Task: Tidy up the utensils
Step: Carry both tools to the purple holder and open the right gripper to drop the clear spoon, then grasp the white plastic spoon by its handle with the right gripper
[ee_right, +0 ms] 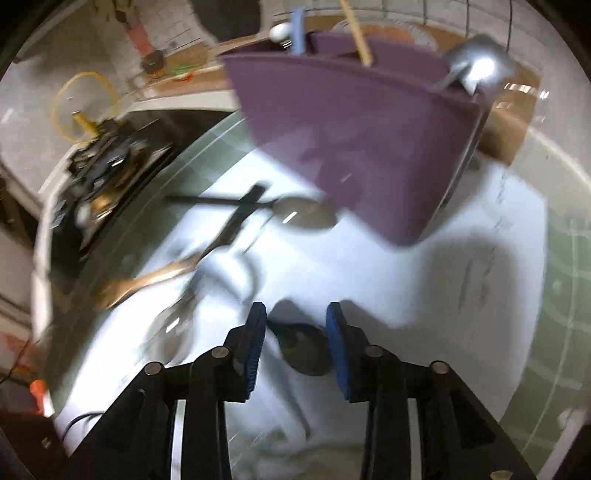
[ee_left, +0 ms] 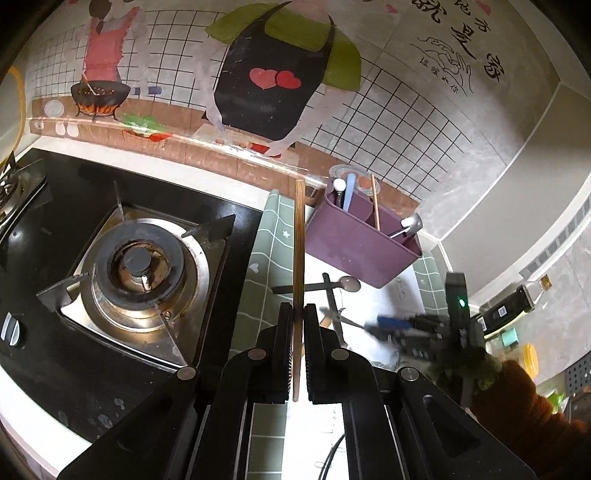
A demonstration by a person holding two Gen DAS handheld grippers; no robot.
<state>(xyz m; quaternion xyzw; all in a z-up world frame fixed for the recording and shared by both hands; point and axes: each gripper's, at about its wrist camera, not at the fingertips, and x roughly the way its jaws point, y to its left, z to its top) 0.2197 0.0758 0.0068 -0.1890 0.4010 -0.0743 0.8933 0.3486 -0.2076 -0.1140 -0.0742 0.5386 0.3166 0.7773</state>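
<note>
My left gripper (ee_left: pixel 298 309) is shut on a wooden chopstick (ee_left: pixel 299 240), which stands upright between the pads. Just right of the chopstick's top stands the purple utensil holder (ee_left: pixel 364 240) (ee_right: pixel 354 147); it holds a blue handle (ee_right: pixel 297 29), a white-knobbed utensil, another chopstick (ee_right: pixel 358 33) and a metal ladle (ee_right: pixel 476 68). Loose on the white mat lie a metal spoon (ee_right: pixel 306 216), a black-handled utensil (ee_right: pixel 236 218), a golden spoon (ee_right: pixel 147 280) and another metal spoon (ee_right: pixel 173 332). My right gripper (ee_right: pixel 296 309) is open low over the mat, and a dark rounded shape (ee_right: pixel 306 347) lies blurred beneath its blue pads.
A gas stove (ee_left: pixel 140 266) on a black hob fills the left. A green checked cloth (ee_left: pixel 266 236) lies under the white mat (ee_right: pixel 424 302). The painted tile wall rises close behind the holder. A brown sleeve (ee_left: pixel 517 398) comes in from the right.
</note>
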